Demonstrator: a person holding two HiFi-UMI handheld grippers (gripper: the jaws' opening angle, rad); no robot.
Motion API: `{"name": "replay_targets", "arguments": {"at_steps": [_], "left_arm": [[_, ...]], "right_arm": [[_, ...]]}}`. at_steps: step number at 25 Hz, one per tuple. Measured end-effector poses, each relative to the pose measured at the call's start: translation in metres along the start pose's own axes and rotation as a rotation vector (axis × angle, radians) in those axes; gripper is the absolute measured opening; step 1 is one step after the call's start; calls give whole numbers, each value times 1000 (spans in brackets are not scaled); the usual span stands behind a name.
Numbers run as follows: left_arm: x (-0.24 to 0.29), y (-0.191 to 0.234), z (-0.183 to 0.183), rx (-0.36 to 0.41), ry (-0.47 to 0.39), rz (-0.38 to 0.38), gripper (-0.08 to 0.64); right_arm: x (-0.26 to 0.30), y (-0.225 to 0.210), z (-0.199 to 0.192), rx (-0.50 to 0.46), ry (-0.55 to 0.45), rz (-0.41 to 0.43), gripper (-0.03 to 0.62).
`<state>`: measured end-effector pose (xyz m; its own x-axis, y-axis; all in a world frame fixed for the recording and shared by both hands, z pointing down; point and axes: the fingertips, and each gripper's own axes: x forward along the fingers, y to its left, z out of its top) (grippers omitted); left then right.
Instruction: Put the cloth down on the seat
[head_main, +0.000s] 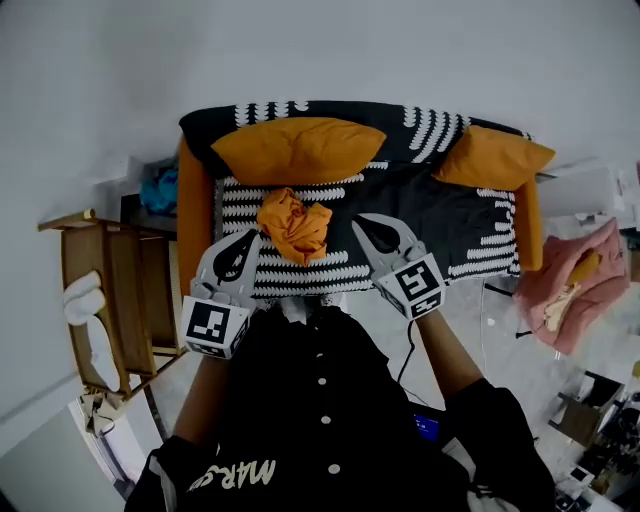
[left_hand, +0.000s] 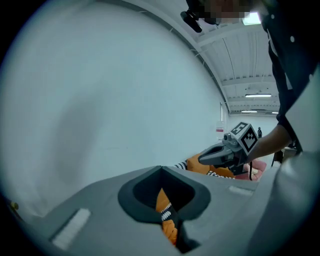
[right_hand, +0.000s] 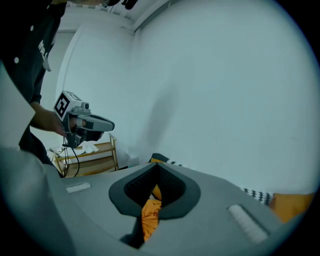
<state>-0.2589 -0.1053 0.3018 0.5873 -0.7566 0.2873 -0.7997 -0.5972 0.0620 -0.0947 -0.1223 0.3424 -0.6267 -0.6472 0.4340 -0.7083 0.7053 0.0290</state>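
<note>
The orange cloth (head_main: 295, 225) lies crumpled on the sofa seat (head_main: 440, 225), which has a black-and-white patterned cover. My left gripper (head_main: 250, 238) hovers just left of the cloth with its tips close to the edge; whether they touch is unclear. My right gripper (head_main: 362, 221) hangs to the cloth's right, apart from it. Both are shut with nothing held. In the left gripper view the cloth (left_hand: 172, 232) shows beyond the slit of the closed left gripper (left_hand: 169, 220), and the right gripper (left_hand: 202, 159) floats opposite. In the right gripper view the cloth (right_hand: 150, 212) shows the same way.
Two orange pillows (head_main: 298, 150) (head_main: 492, 157) lean on the sofa back. A wooden shelf (head_main: 100, 300) stands left of the sofa. A pink bundle (head_main: 570, 285) and clutter lie to the right. A white wall rises behind the sofa.
</note>
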Motion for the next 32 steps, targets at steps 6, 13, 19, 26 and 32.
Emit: {"name": "replay_targets", "arguments": {"at_steps": [6,13,19,26,32], "left_arm": [[-13,12,22,15,-45,21,100],[-23,36,47,47,-106,72,100],[-34,50,77,72,-185,127,100],[-45,56,96,119,-225,161,100],[-54,59,105,130,-250,184,100]], "right_arm": [[-38,-17,35,29,-139,-86,28],[-81,-44,100,69,-342,-214,28],[-110,-62,116,87,-487,-348,28],[-120,-73,120,127,-511,-392,28],[-128,-78,113,105,-483,-442,28]]}}
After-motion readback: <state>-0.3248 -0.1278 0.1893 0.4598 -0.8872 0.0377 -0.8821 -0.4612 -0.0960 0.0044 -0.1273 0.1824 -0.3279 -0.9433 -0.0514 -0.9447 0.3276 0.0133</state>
